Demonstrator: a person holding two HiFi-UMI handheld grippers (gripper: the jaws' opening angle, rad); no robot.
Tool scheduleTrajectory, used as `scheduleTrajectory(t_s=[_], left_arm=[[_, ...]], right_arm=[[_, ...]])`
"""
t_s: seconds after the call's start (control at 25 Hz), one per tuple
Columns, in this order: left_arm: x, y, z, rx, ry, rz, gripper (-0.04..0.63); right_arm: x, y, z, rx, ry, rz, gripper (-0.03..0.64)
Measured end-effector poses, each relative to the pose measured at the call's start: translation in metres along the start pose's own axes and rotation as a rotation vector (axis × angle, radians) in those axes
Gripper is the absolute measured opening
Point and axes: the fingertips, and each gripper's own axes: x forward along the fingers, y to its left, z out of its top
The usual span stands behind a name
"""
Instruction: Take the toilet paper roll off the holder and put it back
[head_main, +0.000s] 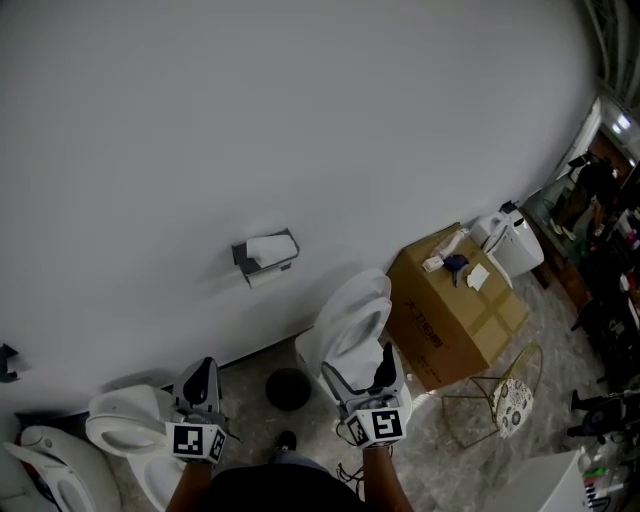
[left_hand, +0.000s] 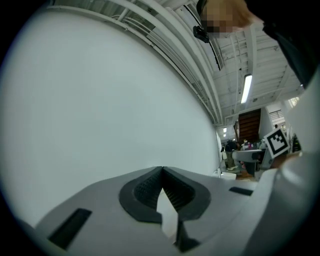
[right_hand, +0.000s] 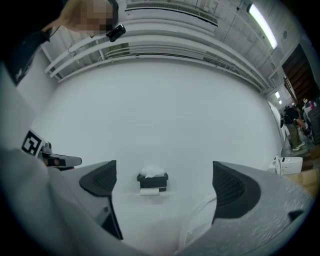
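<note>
A dark holder (head_main: 266, 256) is fixed to the white wall, with white tissue on top and a toilet paper roll (head_main: 265, 277) hanging beneath it. In the right gripper view the holder (right_hand: 152, 179) and roll (right_hand: 149, 192) show straight ahead, far off, between the jaws. My right gripper (head_main: 385, 362) is open and empty, held low over a toilet, well short of the holder. My left gripper (head_main: 200, 380) is shut with nothing in it; its view shows only bare wall beyond its closed pads (left_hand: 150, 187).
A white toilet with raised lid (head_main: 355, 320) stands under my right gripper. Another toilet (head_main: 125, 420) sits at lower left. A cardboard box (head_main: 455, 315) with small items, a wire stand (head_main: 505, 395) and a white appliance (head_main: 512, 243) are to the right. A dark round object (head_main: 288, 388) lies on the floor.
</note>
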Motion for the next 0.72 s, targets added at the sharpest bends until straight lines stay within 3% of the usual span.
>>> scheduleTrajectory(t_s=[0.72], left_arm=[[0.050, 0.031, -0.008, -0.011, -0.002, 0.021, 0.003]], right_arm=[[0.069, 0.002, -0.006, -0.054, 0.017, 0.073, 0.580]])
